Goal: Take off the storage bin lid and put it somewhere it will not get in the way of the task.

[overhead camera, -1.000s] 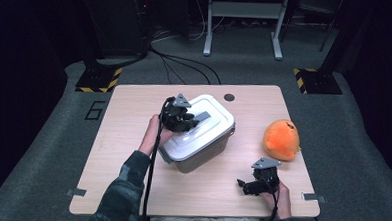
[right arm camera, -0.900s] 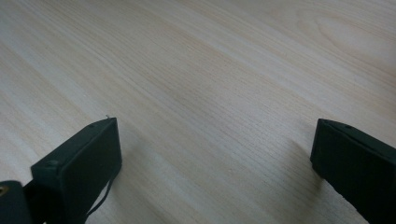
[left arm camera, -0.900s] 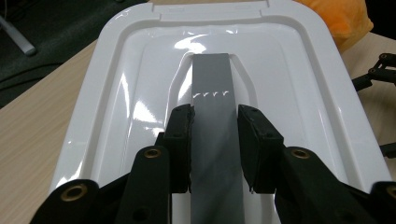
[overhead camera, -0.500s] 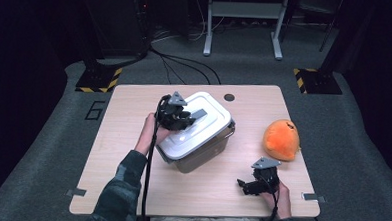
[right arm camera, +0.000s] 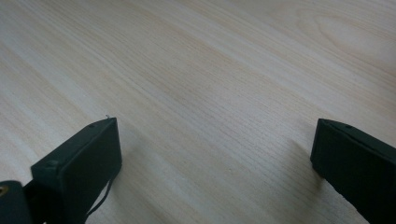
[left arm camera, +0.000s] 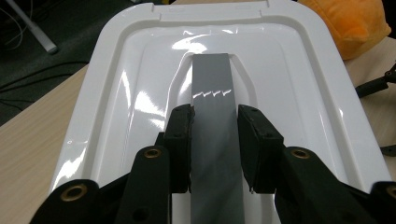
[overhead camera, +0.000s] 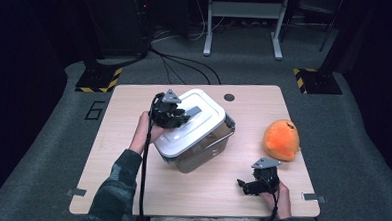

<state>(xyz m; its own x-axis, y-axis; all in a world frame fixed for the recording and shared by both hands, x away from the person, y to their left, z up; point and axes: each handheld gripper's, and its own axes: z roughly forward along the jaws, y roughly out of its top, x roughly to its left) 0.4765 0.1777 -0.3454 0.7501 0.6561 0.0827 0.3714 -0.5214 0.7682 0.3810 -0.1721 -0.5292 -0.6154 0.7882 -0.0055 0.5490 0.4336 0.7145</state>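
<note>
The left gripper has its two black jaws closed on the grey handle of a white lid — one pad presses each long side of that flat strip, which runs straight up the middle of the lid's sunken centre. In the high view the same left gripper sits over the left part of the lid, with the handle sticking out to the right from between the jaws. The lid lies on a clear plastic container that stands a little left of the table's middle, turned at an angle to the table edges; a thin wire bail shows along its right side. The person's left hand holds the gripper from the left of the container, and a black cable trails from it towards the near edge.

The right gripper has its jaws spread wide with nothing between them — bare pale wood lies in the gap. In the high view the right gripper rests low over the wooden table near its near right corner, well apart from the container. An orange plush toy lies on the table at the right, just beyond the right gripper; its edge also shows past the lid's far right corner in the left gripper view.
</note>
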